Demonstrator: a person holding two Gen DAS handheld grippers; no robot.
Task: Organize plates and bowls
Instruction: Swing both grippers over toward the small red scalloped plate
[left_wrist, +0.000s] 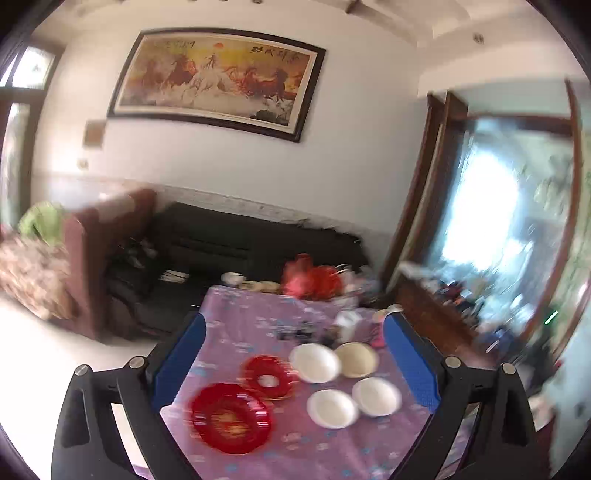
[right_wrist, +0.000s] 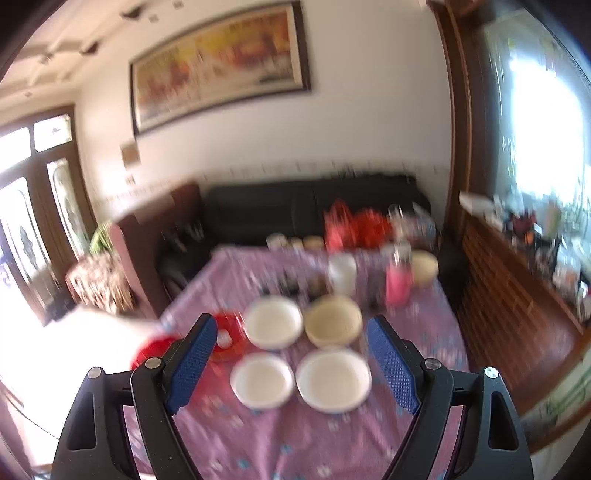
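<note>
A white wall (left_wrist: 229, 162) carries a large framed painting (left_wrist: 218, 79) of horses. Below it stands a black sofa (left_wrist: 229, 240), with a brown armchair (left_wrist: 107, 236) beside it. Bright daylight floods through a window (right_wrist: 543, 122) and a glass door (right_wrist: 33, 206)

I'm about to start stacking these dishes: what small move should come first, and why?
Probably lower the right gripper toward the near white bowl. Both grippers are open, empty and above the table; four bowls sit apart, unstacked, and that one lies nearest between its fingers.
</note>
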